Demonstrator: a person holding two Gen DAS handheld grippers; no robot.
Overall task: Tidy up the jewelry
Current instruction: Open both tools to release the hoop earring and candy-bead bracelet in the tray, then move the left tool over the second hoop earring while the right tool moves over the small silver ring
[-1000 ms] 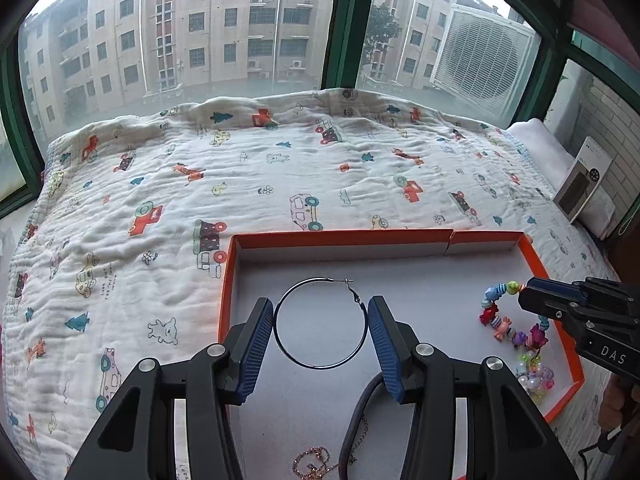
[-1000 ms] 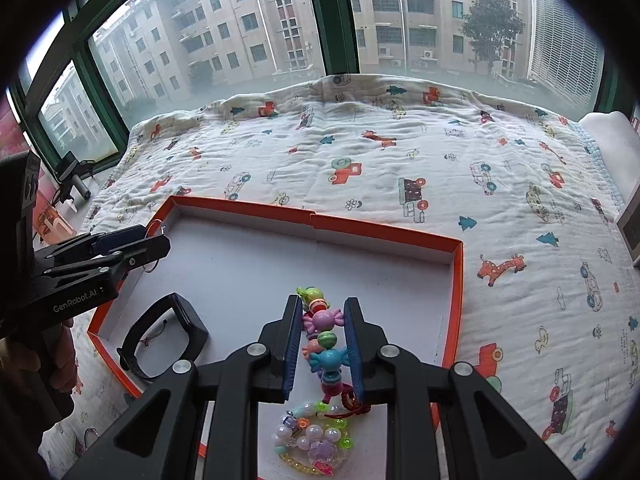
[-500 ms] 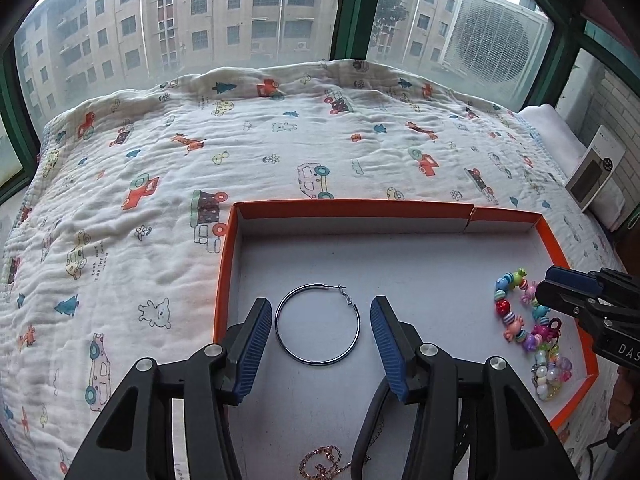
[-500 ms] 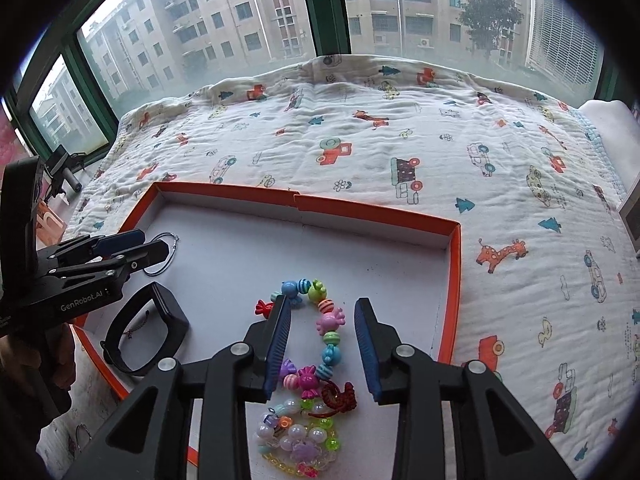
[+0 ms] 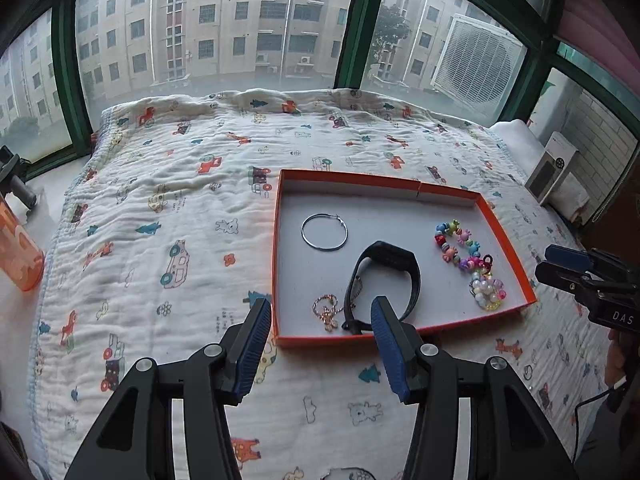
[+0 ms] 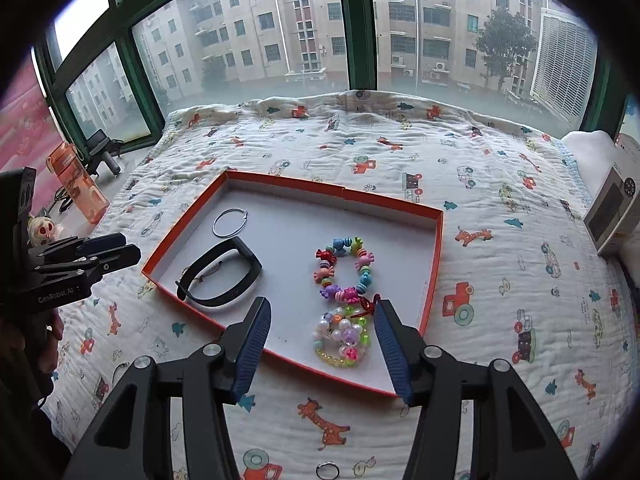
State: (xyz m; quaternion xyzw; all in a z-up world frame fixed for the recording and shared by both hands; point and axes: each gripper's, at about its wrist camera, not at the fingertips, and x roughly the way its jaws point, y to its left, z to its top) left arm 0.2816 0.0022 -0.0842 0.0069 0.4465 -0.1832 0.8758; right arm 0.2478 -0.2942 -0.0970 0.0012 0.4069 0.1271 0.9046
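An orange-walled tray [image 5: 344, 179] [image 6: 328, 189] lies on the printed blanket. In it lie a silver hoop earring [image 5: 324, 232] [image 6: 229, 222], a black wristband [image 5: 384, 280] [image 6: 219, 276], a rose-gold chain [image 5: 326, 312], a colourful candy-bead bracelet [image 5: 458, 244] [image 6: 344, 270] and a pale bead bracelet [image 5: 488, 290] [image 6: 342, 338]. My left gripper [image 5: 320, 336] [image 6: 108, 248] is open and empty, hovering over the tray's near left corner. My right gripper [image 6: 320, 332] [image 5: 560, 264] is open and empty above the tray's near edge, by the pale beads.
A small silver ring [image 6: 327, 471] lies on the blanket near me. An orange water bottle [image 6: 78, 182] [image 5: 16, 256] stands at the left beyond the blanket. A white box [image 6: 612, 208] [image 5: 552, 176] stands at the right. Windows run along the far side.
Both grippers have pulled back and up from the tray. The right gripper opened and left the candy-bead bracelet in the tray. The hoop earring stays where the left gripper left it.
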